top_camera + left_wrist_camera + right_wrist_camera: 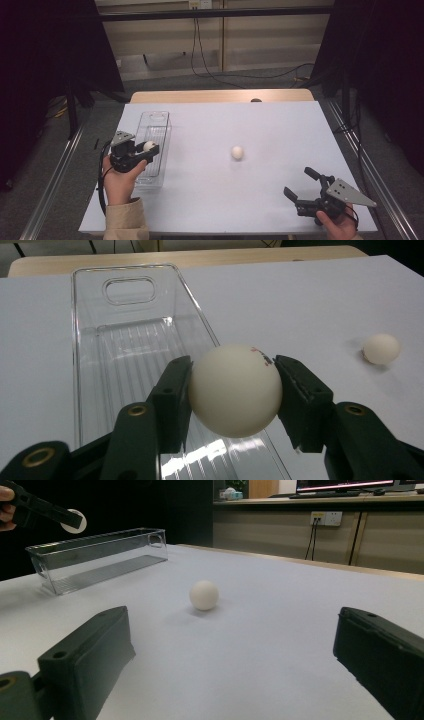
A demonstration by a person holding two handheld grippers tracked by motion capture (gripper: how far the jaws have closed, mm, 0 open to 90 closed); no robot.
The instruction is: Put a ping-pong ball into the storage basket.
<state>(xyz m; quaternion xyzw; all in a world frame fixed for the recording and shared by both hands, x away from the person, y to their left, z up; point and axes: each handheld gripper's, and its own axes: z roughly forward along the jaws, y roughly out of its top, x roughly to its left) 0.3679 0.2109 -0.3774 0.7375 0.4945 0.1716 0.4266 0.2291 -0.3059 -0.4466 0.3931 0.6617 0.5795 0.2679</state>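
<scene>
My left gripper is shut on a white ball, held above the near half of a clear plastic bin at the table's left. In the left gripper view the held ball sits between both pads over the clear bin. A second white ball lies on the table's middle, and the same loose ball shows in both gripper views. My right gripper stands open near the front right corner, well short of that ball. In the right gripper view the left gripper hangs above the clear bin.
The white table has a wooden strip along its far edge. Metal rails run along both sides on the floor. Cables trail on the floor behind the table.
</scene>
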